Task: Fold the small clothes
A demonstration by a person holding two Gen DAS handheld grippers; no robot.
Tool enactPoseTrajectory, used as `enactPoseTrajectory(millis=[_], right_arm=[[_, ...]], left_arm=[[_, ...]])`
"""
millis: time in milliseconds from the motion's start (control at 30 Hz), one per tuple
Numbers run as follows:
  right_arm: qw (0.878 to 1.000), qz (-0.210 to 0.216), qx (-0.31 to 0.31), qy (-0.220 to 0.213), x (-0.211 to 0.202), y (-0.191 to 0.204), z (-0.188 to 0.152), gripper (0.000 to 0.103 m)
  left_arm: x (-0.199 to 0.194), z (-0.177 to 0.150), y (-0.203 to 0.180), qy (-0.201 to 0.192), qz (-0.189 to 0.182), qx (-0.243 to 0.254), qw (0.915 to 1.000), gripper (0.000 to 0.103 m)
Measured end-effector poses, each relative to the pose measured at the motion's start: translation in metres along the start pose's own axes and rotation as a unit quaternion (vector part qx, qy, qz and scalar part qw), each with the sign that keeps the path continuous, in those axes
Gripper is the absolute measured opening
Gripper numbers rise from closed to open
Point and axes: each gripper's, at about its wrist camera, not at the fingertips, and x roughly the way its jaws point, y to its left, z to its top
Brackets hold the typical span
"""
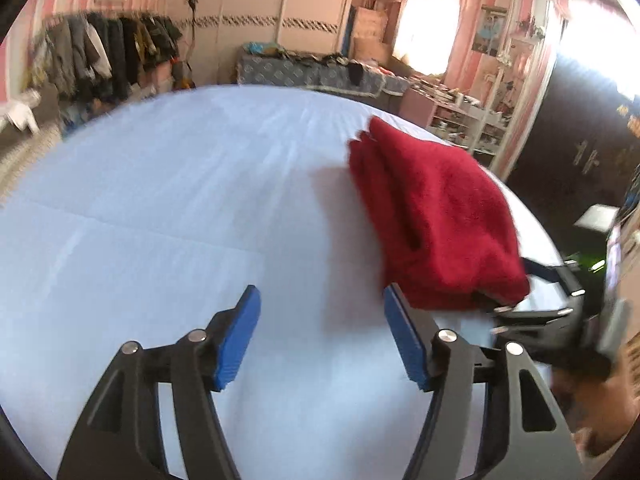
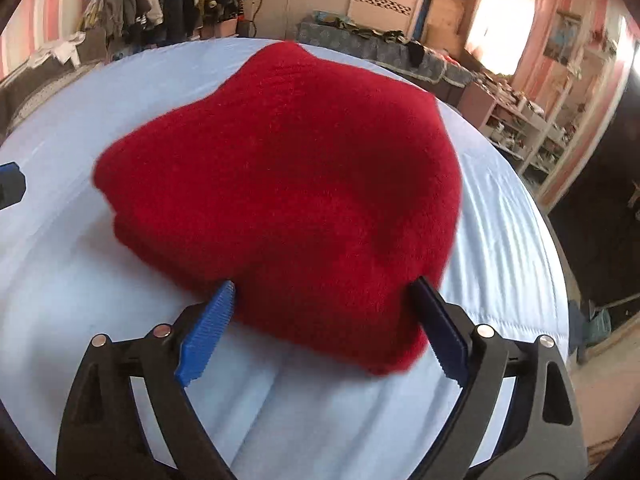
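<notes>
Right gripper (image 2: 320, 322): jaws wide — folded red cloth (image 2: 288, 184) lies between the tips, not pinched.
Left gripper (image 1: 322, 338): wide, nothing held.
Cloth: on the light sheet (image 1: 160, 208) — right of the left gripper.

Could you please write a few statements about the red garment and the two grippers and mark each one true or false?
1. The red garment lies folded in layers on the pale blue sheet. True.
2. The left gripper is shut on the garment. False: its jaws stand open over bare sheet, with the garment to its right.
3. The right gripper is open, with the garment's near edge between its fingers. True.
4. The garment is blue. False: it is red; only the finger pads are blue.
5. A clothes rack stands beyond the sheet. True.
6. The garment hangs in the air. False: it rests on the sheet.
</notes>
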Motion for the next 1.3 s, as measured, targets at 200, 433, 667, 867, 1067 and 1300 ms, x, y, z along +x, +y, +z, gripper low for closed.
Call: enactPoseTrajectory(millis=[200,433,667,867,1067,1300], right_arm=[[0.996,-0.021,0.043,-0.074,-0.084,0.003,-0.019,0.1],[0.99,-0.053,0.103,-0.076,-0.129,0.03,-0.034,0.1],[0.991,-0.042,0.111,-0.063,-0.14,0.075,-0.022,0.1],[0.994,-0.046,0.076,-0.061,-0.148,0.11,-0.015,0.1],[0.994,-0.053,0.075,-0.067,-0.153,0.112,-0.01,0.1],[0.993,-0.065,0.082,-0.054,-0.149,0.109,-0.009,0.1]], left_arm=[[-0.036,-0.02,0.024,-0.041,0.066,0.019,0.9968,0.088],[-0.065,-0.049,0.05,-0.058,0.119,0.01,0.9911,0.098],[-0.087,-0.072,0.06,-0.052,0.147,0.019,0.9876,0.1],[-0.101,-0.075,0.066,-0.038,0.143,-0.006,0.989,0.1],[-0.106,-0.076,0.067,-0.039,0.147,-0.009,0.9883,0.101],[-0.103,-0.074,0.063,-0.028,0.13,-0.013,0.991,0.101]])
